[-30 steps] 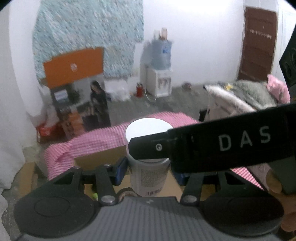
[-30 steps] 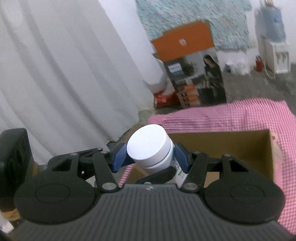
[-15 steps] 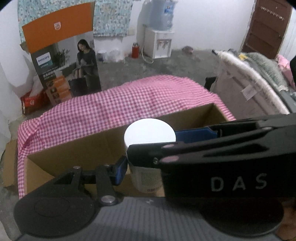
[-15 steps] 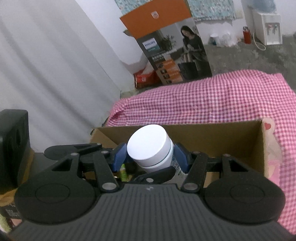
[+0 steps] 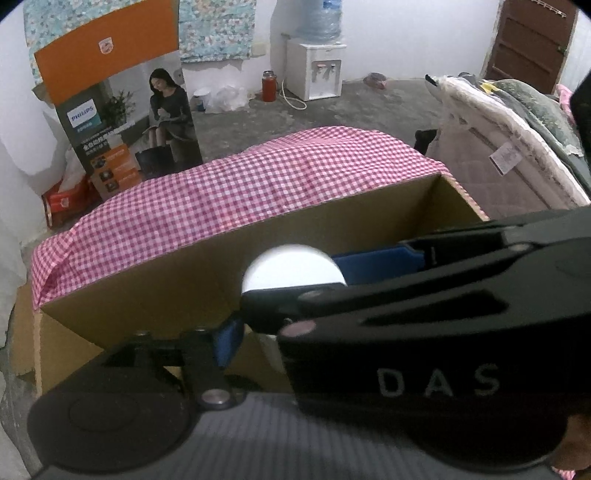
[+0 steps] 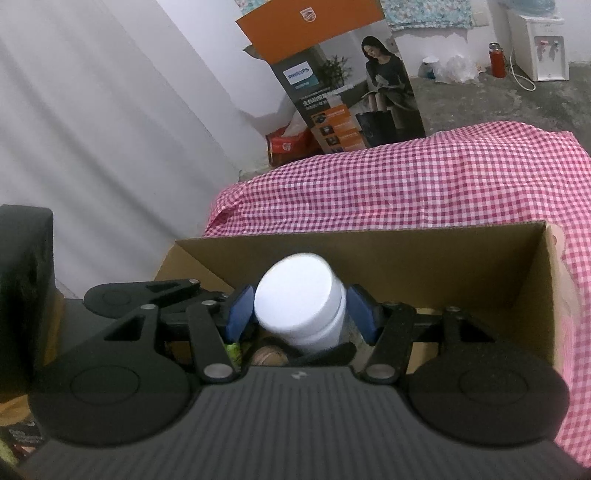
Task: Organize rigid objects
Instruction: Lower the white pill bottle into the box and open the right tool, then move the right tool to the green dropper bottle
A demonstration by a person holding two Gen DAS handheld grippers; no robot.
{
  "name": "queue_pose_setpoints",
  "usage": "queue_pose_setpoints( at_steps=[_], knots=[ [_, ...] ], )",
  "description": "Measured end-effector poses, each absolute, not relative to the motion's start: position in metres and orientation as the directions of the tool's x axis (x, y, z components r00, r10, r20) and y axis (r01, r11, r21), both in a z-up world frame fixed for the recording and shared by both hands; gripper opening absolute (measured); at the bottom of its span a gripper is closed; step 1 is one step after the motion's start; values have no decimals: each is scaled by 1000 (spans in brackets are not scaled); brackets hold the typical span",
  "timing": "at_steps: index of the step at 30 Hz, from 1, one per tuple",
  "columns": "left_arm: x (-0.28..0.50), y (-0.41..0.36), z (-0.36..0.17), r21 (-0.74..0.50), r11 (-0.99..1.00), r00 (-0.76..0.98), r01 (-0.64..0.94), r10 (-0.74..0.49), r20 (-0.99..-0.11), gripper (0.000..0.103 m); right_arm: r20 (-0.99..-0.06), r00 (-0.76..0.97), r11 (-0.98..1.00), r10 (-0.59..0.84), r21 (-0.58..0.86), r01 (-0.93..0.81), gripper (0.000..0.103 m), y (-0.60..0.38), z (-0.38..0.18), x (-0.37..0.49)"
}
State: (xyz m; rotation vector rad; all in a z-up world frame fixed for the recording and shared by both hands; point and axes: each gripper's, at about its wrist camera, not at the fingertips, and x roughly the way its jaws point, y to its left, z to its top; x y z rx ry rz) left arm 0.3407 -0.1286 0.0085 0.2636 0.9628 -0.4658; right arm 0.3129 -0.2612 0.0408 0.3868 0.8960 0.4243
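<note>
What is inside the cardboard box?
A white-capped jar over the box, with a yellow-green item and a tan round thing beneath. The grippers hide the rest.

White jar (image 6: 300,302) with white lid. Brown cardboard box (image 6: 424,254). Cloth (image 5: 236,188) under it: pink-and-white check. Gripper pads (image 6: 238,314) blue, gripper bodies black and dark grey, ribbed. Tall carton (image 5: 114,110) orange on top, dark printed below. Floral teal wall hanging (image 5: 218,27). Red flask (image 5: 269,85), brown door (image 5: 528,40).
</note>
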Motion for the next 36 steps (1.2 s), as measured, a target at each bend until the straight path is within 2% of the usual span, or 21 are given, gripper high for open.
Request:
queue_pose_setpoints(
  at_steps=[4, 9, 11, 19, 21, 25, 28, 33, 36],
  knots=[
    [329, -128, 19, 24, 863, 499, 504, -268, -824, 81, -656, 565, 854, 501, 482, -197, 70, -261, 48, 306],
    [309, -121, 41, 35, 856, 531, 516, -288, -797, 86, -620, 611, 857, 492, 466, -218, 77, -264, 72, 286],
    [299, -116, 52, 46, 854, 548, 519, -290, -784, 90, -590, 641, 856, 490, 463, -229, 78, -269, 87, 272],
    [238, -86, 94, 63, 861, 627, 504, -315, -712, 93, -432, 790, 878, 435, 397, -266, 90, -289, 155, 172],
    [217, -77, 103, 70, 861, 647, 504, -322, -691, 94, -395, 820, 887, 413, 378, -265, 102, -293, 164, 140],
    [179, -54, 110, 26, 871, 657, 491, -351, -667, 97, -338, 859, 895, 384, 364, -257, 102, -299, 167, 79],
    [152, -39, 106, -15, 875, 656, 483, -374, -656, 97, -329, 869, 900, 369, 362, -245, 102, -297, 156, 41],
    [110, -27, 88, -24, 868, 668, 496, -399, -629, 97, -376, 844, 893, 382, 387, -232, 102, -283, 123, 8],
    [91, -28, 64, -38, 856, 640, 515, -414, -647, 97, -426, 810, 884, 402, 413, -221, 102, -273, 96, 1]
  ],
)
